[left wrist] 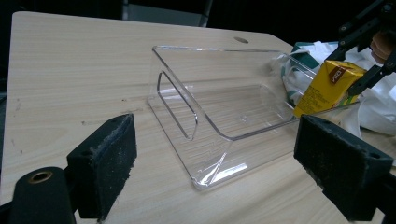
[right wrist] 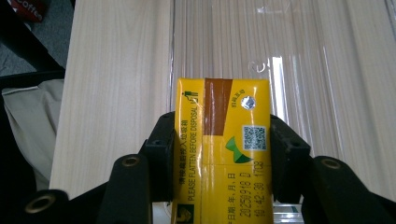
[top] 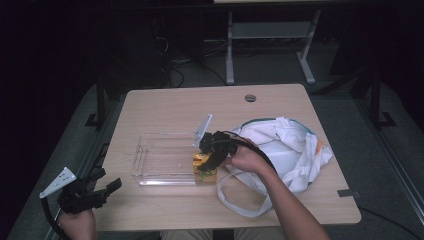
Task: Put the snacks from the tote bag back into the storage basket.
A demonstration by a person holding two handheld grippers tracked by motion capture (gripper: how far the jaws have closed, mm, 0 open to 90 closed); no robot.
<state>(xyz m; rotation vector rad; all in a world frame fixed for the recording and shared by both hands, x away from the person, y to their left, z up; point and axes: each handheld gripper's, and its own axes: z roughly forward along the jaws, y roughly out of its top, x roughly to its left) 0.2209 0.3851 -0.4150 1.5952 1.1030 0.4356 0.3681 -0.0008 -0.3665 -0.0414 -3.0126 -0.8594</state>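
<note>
A yellow drink carton (right wrist: 222,140) is clamped between the pads of my right gripper (right wrist: 223,149), its top end pointing into a clear plastic tray (right wrist: 299,60). In the high view the right gripper (top: 212,152) holds the carton (top: 204,165) at the right end of the tray (top: 160,160). The left gripper view has the carton (left wrist: 327,88) tilted over the tray's far rim (left wrist: 215,121). My left gripper (top: 107,190) hangs off the table's front left corner, its jaws wide apart with nothing between them (left wrist: 215,182).
A white cloth tote bag (top: 285,145) with long straps lies on the right half of the wooden table (top: 170,102). A round cable hole (top: 250,98) sits near the far edge. Beyond the table stands a metal desk frame (top: 230,50).
</note>
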